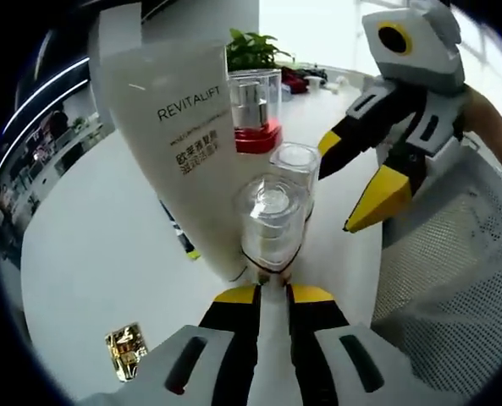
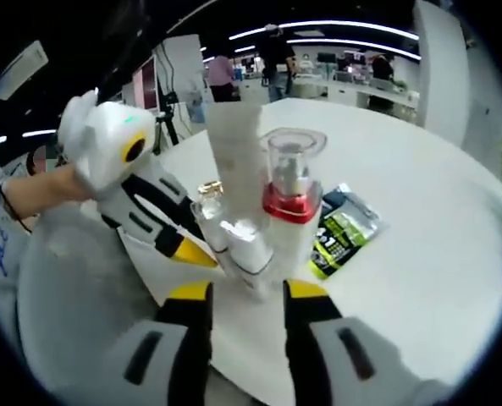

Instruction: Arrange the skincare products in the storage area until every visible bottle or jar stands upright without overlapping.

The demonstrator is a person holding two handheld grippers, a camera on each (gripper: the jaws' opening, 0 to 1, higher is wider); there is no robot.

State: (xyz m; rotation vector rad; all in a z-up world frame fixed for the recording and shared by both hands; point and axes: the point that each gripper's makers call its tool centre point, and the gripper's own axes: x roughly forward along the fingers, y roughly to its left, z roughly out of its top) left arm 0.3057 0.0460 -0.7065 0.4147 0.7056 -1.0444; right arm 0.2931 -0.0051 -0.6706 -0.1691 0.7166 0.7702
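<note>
A white REVITALIFT tube [image 1: 179, 144] stands with its wide end up and its narrow end between the jaws of my left gripper [image 1: 274, 294], which is shut on it. Two clear-capped bottles [image 1: 272, 216] stand right behind the tube. A red-collared bottle [image 1: 255, 110] stands farther back. My right gripper [image 1: 356, 173] hangs open to their right, holding nothing. In the right gripper view the same tube [image 2: 234, 161] rises upright beside the red-collared bottle [image 2: 289, 190]. There my left gripper [image 2: 204, 251] reaches in from the left, and my right gripper [image 2: 249, 292] stands open just short of the tube.
A white mesh basket [image 1: 454, 254] stands at the right on the round white table [image 1: 90, 254]. A small gold jar [image 2: 208, 199] sits behind the tube, and a green and black sachet [image 2: 339, 228] lies right of the bottles. A potted plant [image 1: 251, 46] is at the far edge.
</note>
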